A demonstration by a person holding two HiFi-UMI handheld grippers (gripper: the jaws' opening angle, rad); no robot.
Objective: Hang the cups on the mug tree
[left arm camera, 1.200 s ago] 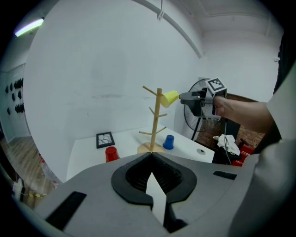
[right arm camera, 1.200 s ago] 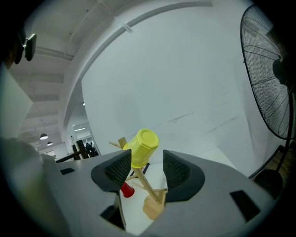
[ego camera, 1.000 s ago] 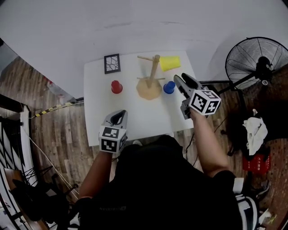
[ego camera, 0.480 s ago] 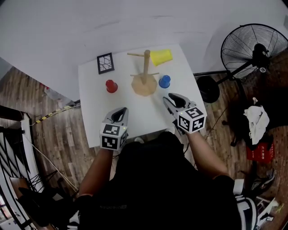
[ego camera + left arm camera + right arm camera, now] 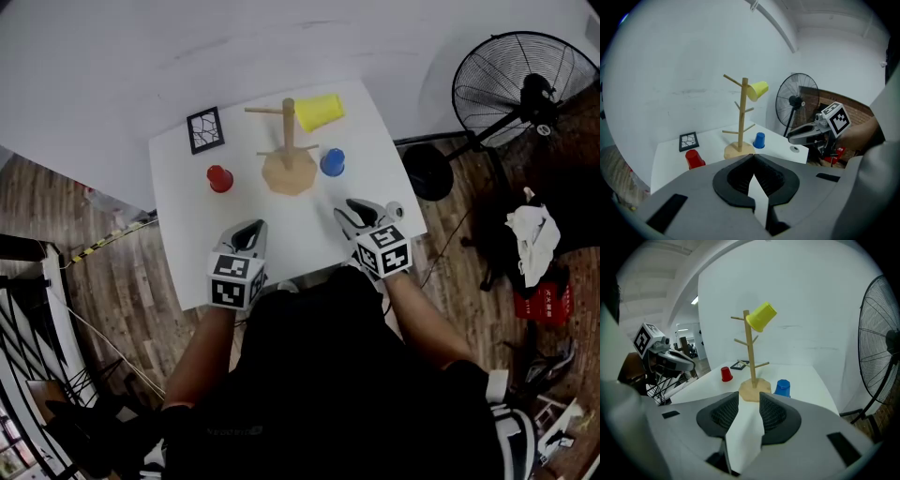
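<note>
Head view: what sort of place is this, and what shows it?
Probably an indoor test room or studio: a small white table stands by a plain white wall, with a standing fan on the wooden floor beside it.

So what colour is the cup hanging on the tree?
Yellow cup; clearest in the right gripper view.

A black-framed square card [image 5: 205, 129] with a cracked pattern is seen at ten o'clock on the white square table [image 5: 187, 246]. Off the table, a black pedestal fan [image 5: 511, 80] is seen at two o'clock and a crumpled white cloth [image 5: 531, 239] at three.
</note>
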